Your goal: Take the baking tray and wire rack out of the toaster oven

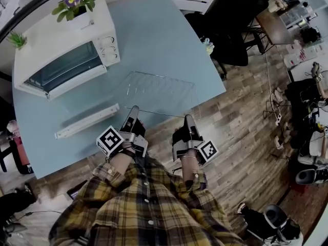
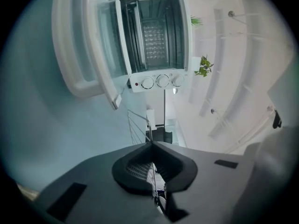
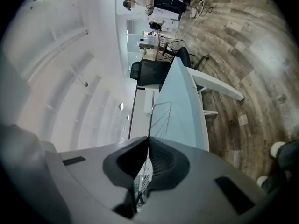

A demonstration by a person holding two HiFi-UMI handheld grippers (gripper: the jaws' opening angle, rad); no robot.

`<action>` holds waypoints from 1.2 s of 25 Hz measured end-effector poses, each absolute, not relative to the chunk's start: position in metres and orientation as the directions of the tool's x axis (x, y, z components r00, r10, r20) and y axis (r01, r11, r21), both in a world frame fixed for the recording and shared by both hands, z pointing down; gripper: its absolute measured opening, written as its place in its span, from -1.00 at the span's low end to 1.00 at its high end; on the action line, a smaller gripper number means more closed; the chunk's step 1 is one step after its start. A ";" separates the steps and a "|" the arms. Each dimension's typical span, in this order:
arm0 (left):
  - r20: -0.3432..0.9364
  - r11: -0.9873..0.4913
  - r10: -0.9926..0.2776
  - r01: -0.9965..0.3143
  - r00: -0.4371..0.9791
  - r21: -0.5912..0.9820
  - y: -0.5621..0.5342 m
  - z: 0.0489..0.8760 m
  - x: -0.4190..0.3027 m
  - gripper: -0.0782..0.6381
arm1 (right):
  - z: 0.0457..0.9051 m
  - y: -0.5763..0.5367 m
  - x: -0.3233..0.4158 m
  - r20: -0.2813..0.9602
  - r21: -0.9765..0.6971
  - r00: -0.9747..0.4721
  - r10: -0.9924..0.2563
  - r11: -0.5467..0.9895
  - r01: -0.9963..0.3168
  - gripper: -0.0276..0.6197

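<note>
The pale blue surface (image 1: 154, 40) stands on a wood-plank floor (image 1: 246, 122), with the white toaster oven (image 1: 56, 40) at its far left corner and the oven's door (image 2: 105, 45) dropped open. The wire rack (image 1: 161, 88) is out of the oven, by the near edge of the surface toward its right corner, and you have it by its nearest frame wire. Your left claw (image 1: 134, 110) and your right claw (image 1: 188, 119) are each pinched tight on that wire, well apart along it (both gripper views show the thin rod running between the closed jaws). I cannot tell whether the rack's far side rests on the surface or hangs just above it. By its build it should be light and stiff, but the smooth round wire is likely to be slippery and to swivel in a single pinch. Two holds on the outer frame, spread as yours are, look the sound choice; the thinner cross wires would probably bend. I cannot pick out the baking tray with certainty; it may be inside the oven.
</note>
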State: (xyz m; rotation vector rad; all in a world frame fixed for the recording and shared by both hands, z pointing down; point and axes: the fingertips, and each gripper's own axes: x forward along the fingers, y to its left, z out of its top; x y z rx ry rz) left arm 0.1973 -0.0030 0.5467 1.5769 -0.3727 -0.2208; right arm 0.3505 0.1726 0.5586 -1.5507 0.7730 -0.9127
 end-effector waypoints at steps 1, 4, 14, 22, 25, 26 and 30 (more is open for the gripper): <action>0.099 0.004 -0.366 -0.105 0.925 0.994 -0.003 0.552 0.198 -0.79 | 0.564 0.172 0.352 0.153 -0.985 0.484 -0.862 -0.170 0.009 -0.87; 0.128 0.054 -0.351 -0.116 0.928 0.992 0.002 0.569 0.201 -0.79 | 0.580 0.175 0.355 0.184 -0.982 0.480 -0.858 -0.186 0.044 -0.88; 0.349 0.201 -0.275 -0.301 0.896 0.932 0.014 0.614 0.184 -0.69 | 0.619 0.181 0.354 0.244 -0.970 0.491 -0.836 -0.207 0.129 -0.87; 0.391 0.260 -0.287 -0.322 0.874 0.910 0.020 0.620 0.166 -0.28 | 0.645 0.178 0.352 0.283 -0.958 0.491 -0.824 -0.224 0.177 -0.86; 0.379 0.273 -0.301 -0.302 0.875 0.913 0.023 0.620 0.160 -0.29 | 0.653 0.176 0.351 0.302 -0.953 0.469 -0.830 -0.254 0.165 -0.86; 0.377 0.273 -0.306 -0.298 0.875 0.915 0.023 0.620 0.158 -0.30 | 0.656 0.175 0.350 0.309 -0.951 0.460 -0.832 -0.267 0.154 -0.86; 0.370 0.271 -0.320 -0.290 0.872 0.918 0.023 0.618 0.153 -0.31 | 0.660 0.171 0.347 0.307 -0.952 0.439 -0.844 -0.279 0.128 -0.42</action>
